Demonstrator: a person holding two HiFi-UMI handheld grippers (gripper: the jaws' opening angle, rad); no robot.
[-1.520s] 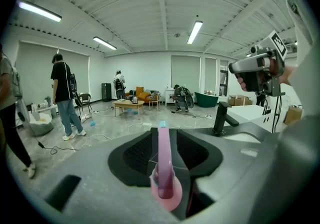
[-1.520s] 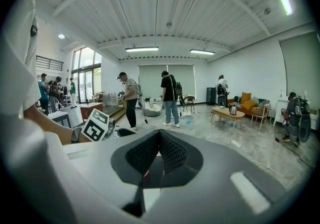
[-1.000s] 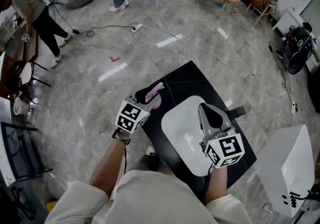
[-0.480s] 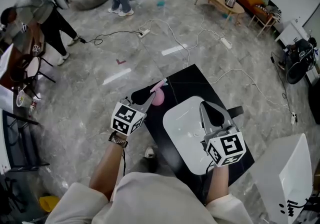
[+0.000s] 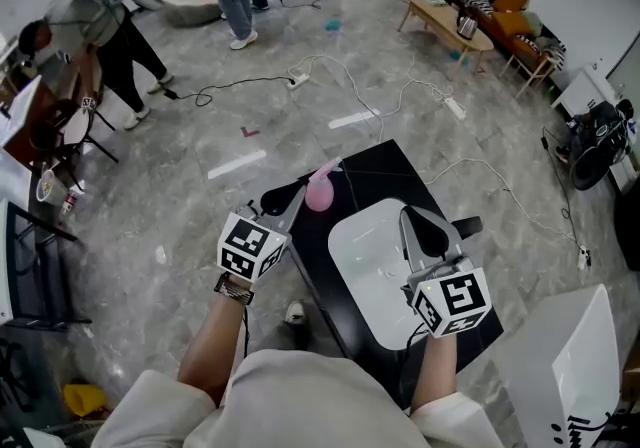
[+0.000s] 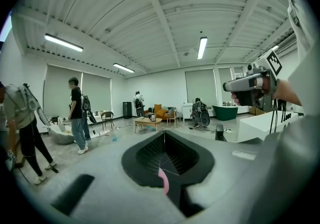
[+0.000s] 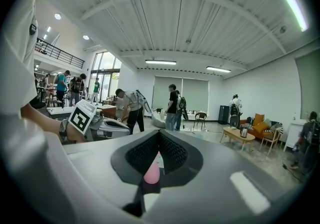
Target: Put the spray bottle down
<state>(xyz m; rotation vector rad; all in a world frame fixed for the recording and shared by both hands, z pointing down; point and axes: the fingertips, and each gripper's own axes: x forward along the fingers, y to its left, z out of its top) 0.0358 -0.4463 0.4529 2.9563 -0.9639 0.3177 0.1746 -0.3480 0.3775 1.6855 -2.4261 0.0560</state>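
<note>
The pink spray bottle [image 5: 318,191] stands upright on the far left corner of the black table [image 5: 390,161], free of both grippers. My left gripper [image 5: 283,198] hangs just left of it and nearer me; its jaws have just been closing and are now shut with nothing between them. In the left gripper view only a pink sliver [image 6: 164,180] shows through the slot low between the jaws. My right gripper [image 5: 424,224] is shut over the white tray [image 5: 365,246]. In the right gripper view a pink patch [image 7: 151,172] shows low in the hollow between the jaws.
Cables and power strips [image 5: 455,107] trail over the grey floor beyond the table. People [image 5: 105,31] stand at the far left, a low wooden table [image 5: 445,16] at the far right. A white box [image 5: 570,356] sits to my right, a shoe [image 5: 293,312] by the table's near edge.
The left gripper let go of the pink bottle, drew back towards me and up, and closed. The right gripper rose a little. The bottle stays standing on the table corner.
</note>
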